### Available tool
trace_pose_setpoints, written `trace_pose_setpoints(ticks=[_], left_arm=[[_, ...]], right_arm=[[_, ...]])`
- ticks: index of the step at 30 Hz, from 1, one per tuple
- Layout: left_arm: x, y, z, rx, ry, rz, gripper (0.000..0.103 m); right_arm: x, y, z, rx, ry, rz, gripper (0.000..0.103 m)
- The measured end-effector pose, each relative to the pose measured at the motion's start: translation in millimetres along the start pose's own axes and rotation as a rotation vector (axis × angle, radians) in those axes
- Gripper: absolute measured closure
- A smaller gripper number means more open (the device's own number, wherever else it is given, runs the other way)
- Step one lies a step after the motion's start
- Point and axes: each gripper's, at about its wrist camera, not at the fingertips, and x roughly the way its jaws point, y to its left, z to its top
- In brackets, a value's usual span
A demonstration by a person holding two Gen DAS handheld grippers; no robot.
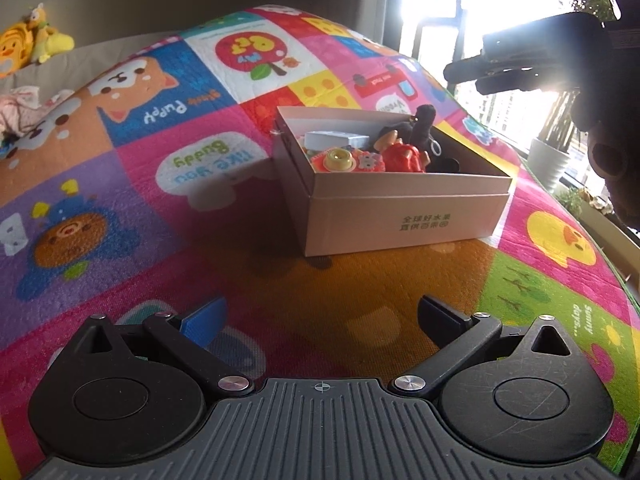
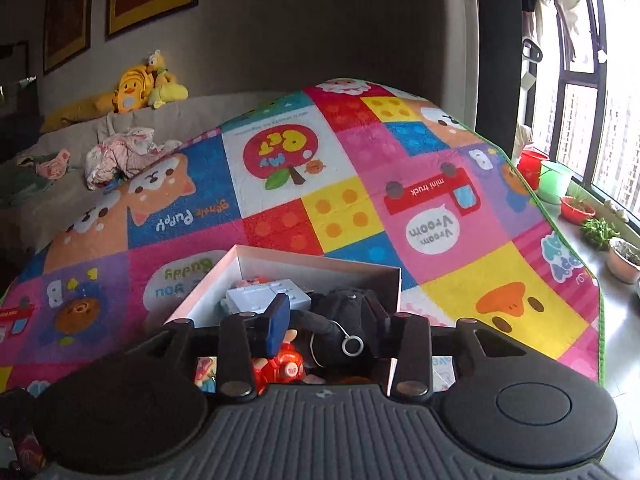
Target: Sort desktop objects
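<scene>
A white cardboard box point(image 1: 404, 216) stands on the colourful play mat point(image 1: 168, 168). It holds a red toy figure point(image 1: 404, 156), a black plush toy point(image 1: 422, 120), a grey-white flat case point(image 1: 336, 139) and a yellow ring toy point(image 1: 339, 160). My left gripper point(image 1: 320, 316) is open and empty, low over the mat in front of the box. My right gripper point(image 2: 334, 316) hovers over the box point(image 2: 200, 292); the black plush point(image 2: 348, 320) lies between its fingers, and I cannot tell whether they grip it. The right gripper also shows from outside in the left wrist view point(image 1: 520, 60), above the box.
A grey sofa point(image 2: 60, 200) with yellow plush toys point(image 2: 136, 88) and crumpled clothes point(image 2: 120, 156) lies beyond the mat on the left. Windows, buckets point(image 2: 554, 180) and plant pots point(image 2: 624, 260) line the right side past the mat's green edge.
</scene>
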Motion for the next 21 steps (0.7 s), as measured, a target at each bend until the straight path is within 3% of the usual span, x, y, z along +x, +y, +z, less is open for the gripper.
trace_pose_setpoints(ticks=[3,9,16,21], left_arm=[[0,7,1,-0.027,-0.001,0.026,0.000],[3,8,0,-0.058,0.006,0.059,0.000],[11,-5,2,-0.034,0.018,0.138,0.000],[18,-10,1,-0.023,0.031,0.201,0.000]], right_arm=[[-10,-5,-4,0.054,-0.027,0.011,0.038],[-42,2,-47,-0.008,-0.037,-0.030,0.000],[-36,28,-118,-0.071,0.153,-0.047,0.000],[-8,44,-141,-0.108,0.258,-0.092,0.000]])
